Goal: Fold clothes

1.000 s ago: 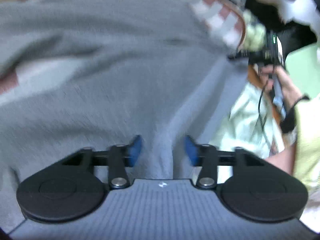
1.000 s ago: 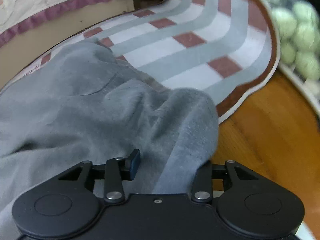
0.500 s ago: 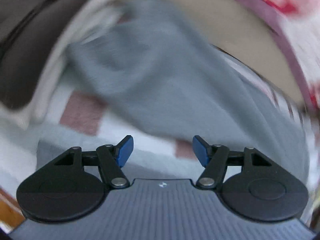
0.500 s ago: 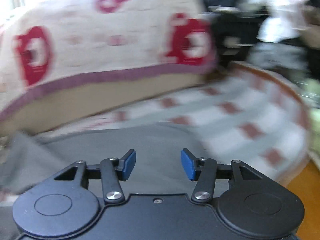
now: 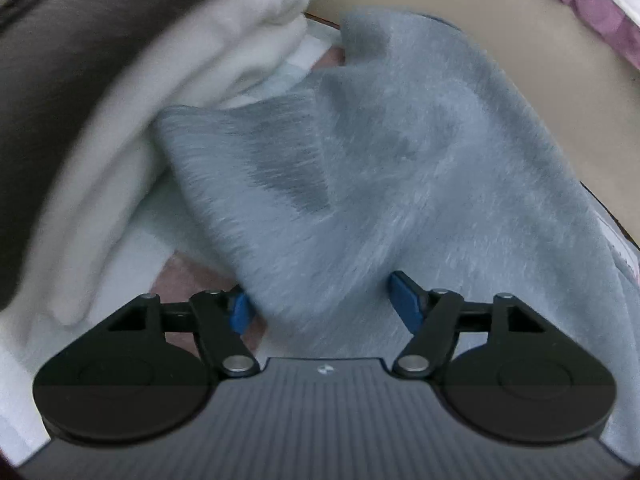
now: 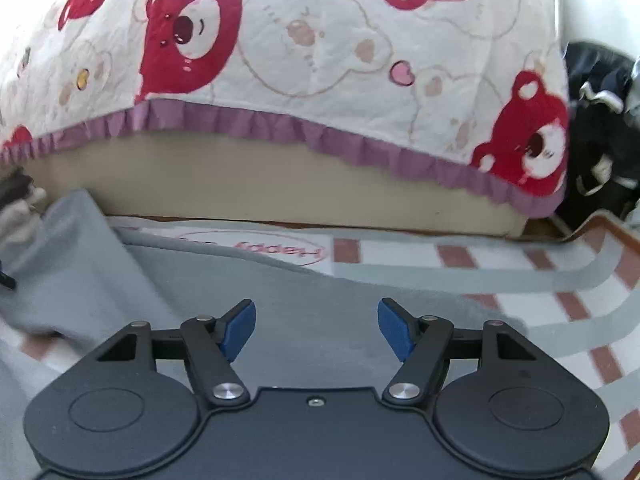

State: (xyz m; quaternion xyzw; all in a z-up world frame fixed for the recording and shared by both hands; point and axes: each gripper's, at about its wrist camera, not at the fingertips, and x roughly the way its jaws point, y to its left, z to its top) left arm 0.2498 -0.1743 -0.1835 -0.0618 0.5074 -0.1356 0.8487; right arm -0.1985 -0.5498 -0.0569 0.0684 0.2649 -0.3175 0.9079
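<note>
Fuzzy matt grey garment (image 5: 420,168); quilted cotton bedspread (image 6: 320,52); woven rug (image 6: 520,280).

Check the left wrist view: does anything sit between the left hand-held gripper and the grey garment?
Nothing visible does. The grey garment already lies between the opening jaws of the left hand-held gripper, which does not clamp it. The folded white cloth lies off to the side, out of the way.

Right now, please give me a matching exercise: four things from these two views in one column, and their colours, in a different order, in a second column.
Things:
1. garment
2. folded cloth
3. quilt frill
4. gripper pads

Colours:
A. blue
B. purple
C. grey
D. white

Pairs: 1-C, 2-D, 3-B, 4-A
</note>
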